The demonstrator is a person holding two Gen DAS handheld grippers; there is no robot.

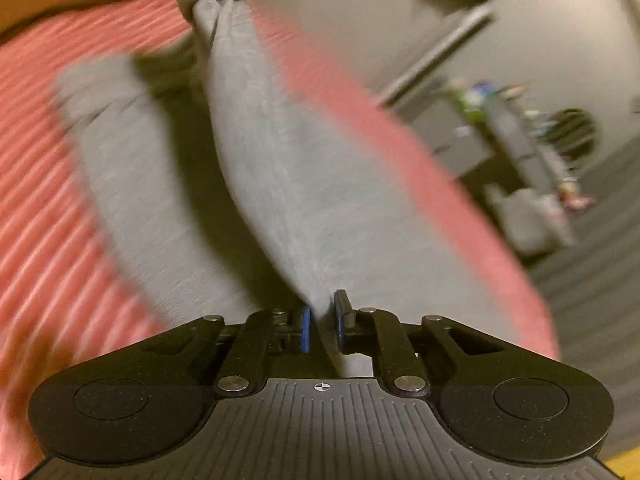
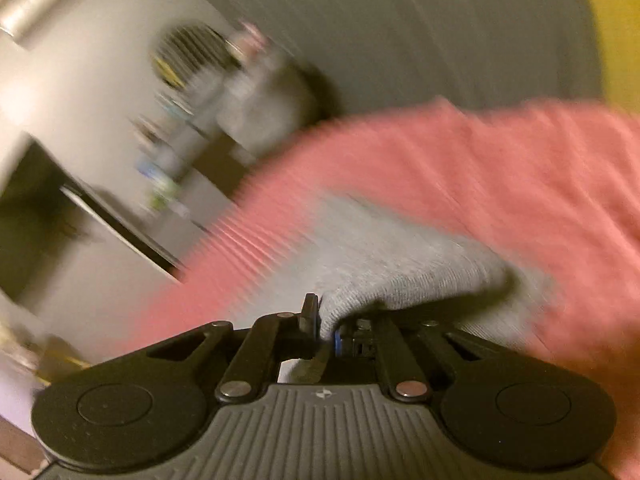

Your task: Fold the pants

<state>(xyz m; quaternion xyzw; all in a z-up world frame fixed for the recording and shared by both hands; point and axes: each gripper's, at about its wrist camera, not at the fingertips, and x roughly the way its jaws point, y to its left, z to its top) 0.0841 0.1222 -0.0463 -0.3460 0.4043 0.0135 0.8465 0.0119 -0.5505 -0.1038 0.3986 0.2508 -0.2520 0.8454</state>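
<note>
1. Left wrist view: the left gripper [image 1: 322, 322] is clenched on an edge of the grey pants [image 1: 256, 152]. The cloth runs taut away from it, over the pink ribbed cover [image 1: 36, 184], to a bunched knot at the top; a second grey leg lies alongside.
2. Right wrist view: the right gripper [image 2: 325, 326] is clamped on a grey fold of the pants [image 2: 400, 264] lying on the cover [image 2: 500, 168]. Only here does a yellow patch [image 2: 616, 20] show plainly.
3. Both views are blurred; each shows a cluttered shelf [image 1: 520, 132] beyond.

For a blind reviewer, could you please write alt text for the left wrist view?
The left tongs are shut on a raised fold of grey pants, which stretch away over a pink ribbed bedcover. The picture is motion-blurred.
</note>
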